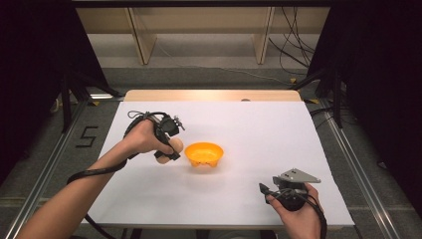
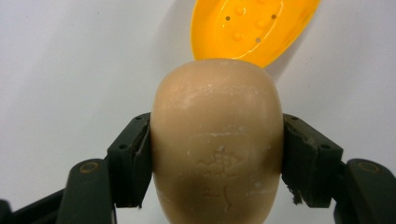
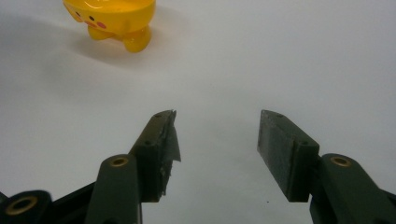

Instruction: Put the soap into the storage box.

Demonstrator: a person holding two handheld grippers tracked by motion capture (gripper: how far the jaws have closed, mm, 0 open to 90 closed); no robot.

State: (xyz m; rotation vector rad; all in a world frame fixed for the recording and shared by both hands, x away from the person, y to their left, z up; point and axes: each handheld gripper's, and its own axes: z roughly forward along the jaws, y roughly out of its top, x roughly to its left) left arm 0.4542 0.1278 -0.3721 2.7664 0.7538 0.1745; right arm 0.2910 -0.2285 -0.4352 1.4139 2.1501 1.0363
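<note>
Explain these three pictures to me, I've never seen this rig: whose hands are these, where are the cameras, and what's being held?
A person holds a two-jaw gripper in each hand. The high view looks down on the white table; the other two cameras ride on the grippers. The left gripper is clamped on a smooth beige oval soap bar, held beside the yellow plastic soap dish, which has small holes and feet. The right gripper rests near the table's front edge, jaws apart with nothing between them.

A white sheet (image 1: 249, 199) is spread over the wooden table (image 1: 209, 95). A yellow bowl (image 1: 204, 154) is set on the sheet near its middle.
</note>
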